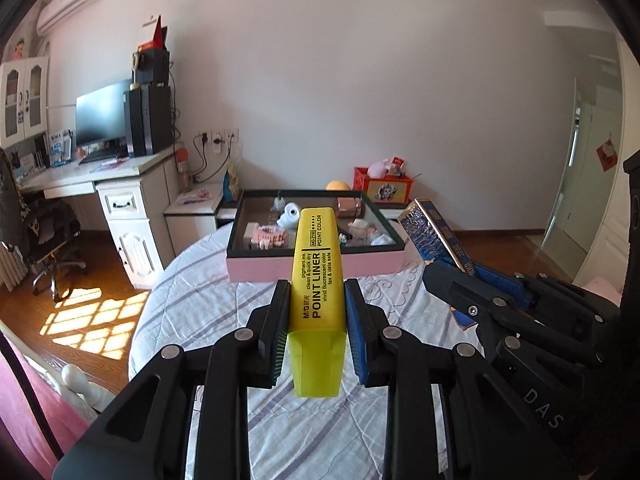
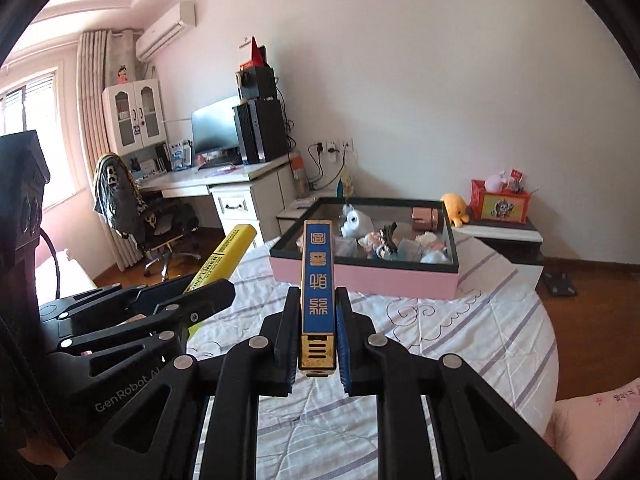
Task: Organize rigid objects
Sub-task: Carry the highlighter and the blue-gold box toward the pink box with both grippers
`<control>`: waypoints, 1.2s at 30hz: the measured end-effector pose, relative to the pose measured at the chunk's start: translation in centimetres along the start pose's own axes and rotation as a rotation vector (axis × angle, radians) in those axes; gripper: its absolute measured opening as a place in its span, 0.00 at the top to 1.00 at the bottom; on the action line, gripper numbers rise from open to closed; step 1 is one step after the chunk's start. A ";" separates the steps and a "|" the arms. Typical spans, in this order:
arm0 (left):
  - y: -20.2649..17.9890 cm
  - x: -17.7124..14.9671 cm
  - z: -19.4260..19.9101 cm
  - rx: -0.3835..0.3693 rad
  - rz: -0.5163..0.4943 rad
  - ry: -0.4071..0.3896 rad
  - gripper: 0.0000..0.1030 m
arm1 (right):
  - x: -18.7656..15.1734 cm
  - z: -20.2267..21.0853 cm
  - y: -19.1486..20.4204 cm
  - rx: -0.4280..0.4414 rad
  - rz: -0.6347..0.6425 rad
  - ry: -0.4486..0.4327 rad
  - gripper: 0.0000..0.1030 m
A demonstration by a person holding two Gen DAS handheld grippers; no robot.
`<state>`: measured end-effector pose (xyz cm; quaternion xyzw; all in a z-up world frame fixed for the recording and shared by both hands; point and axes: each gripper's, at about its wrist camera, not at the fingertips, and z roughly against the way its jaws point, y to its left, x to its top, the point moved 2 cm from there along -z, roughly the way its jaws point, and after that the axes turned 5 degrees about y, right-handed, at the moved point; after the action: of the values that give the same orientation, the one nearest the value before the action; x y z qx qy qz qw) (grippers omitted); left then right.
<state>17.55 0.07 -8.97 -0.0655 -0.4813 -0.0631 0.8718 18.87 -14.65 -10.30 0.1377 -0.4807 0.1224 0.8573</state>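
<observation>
My left gripper (image 1: pixel 317 300) is shut on a yellow highlighter (image 1: pixel 318 280) marked POINT LINER, held above the round table and pointing toward the pink box (image 1: pixel 312 266). My right gripper (image 2: pixel 318 312) is shut on a long blue and gold box (image 2: pixel 317 280) with Chinese characters, also held above the table. The right gripper and its blue box (image 1: pixel 436 236) show at the right in the left wrist view. The left gripper with the highlighter (image 2: pixel 224 256) shows at the left in the right wrist view. The pink box (image 2: pixel 360 280) has a dark rim and holds several small items.
The round table (image 2: pixel 460 332) has a white cloth with grey stripes. A white desk (image 1: pixel 132 196) with monitor and computer stands at the back left, with an office chair (image 2: pixel 132 208) beside it. A red box (image 2: pixel 500 202) and a yellow plush toy (image 2: pixel 456 208) sit on a low cabinet.
</observation>
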 end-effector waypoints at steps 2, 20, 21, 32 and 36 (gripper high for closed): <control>-0.5 0.1 2.3 0.004 -0.017 -0.034 0.74 | 0.4 2.1 1.3 -0.014 0.023 -0.039 0.85; -1.1 0.7 15.5 0.104 -0.048 -0.292 0.74 | 1.2 13.9 8.5 -0.062 0.154 -0.281 0.84; -1.2 0.7 15.8 0.109 -0.050 -0.300 0.74 | 1.2 14.2 8.6 -0.065 0.158 -0.289 0.84; -1.4 0.6 16.7 0.127 -0.051 -0.315 0.74 | 1.1 14.8 8.7 -0.057 0.169 -0.309 0.84; -1.8 0.4 16.6 0.120 -0.054 -0.313 0.74 | 0.9 14.6 8.4 -0.054 0.165 -0.307 0.84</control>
<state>3.61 1.22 0.22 -0.0092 -0.6157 -0.0468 0.7866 4.94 -11.94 -1.25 0.0917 -0.6188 0.1567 0.7643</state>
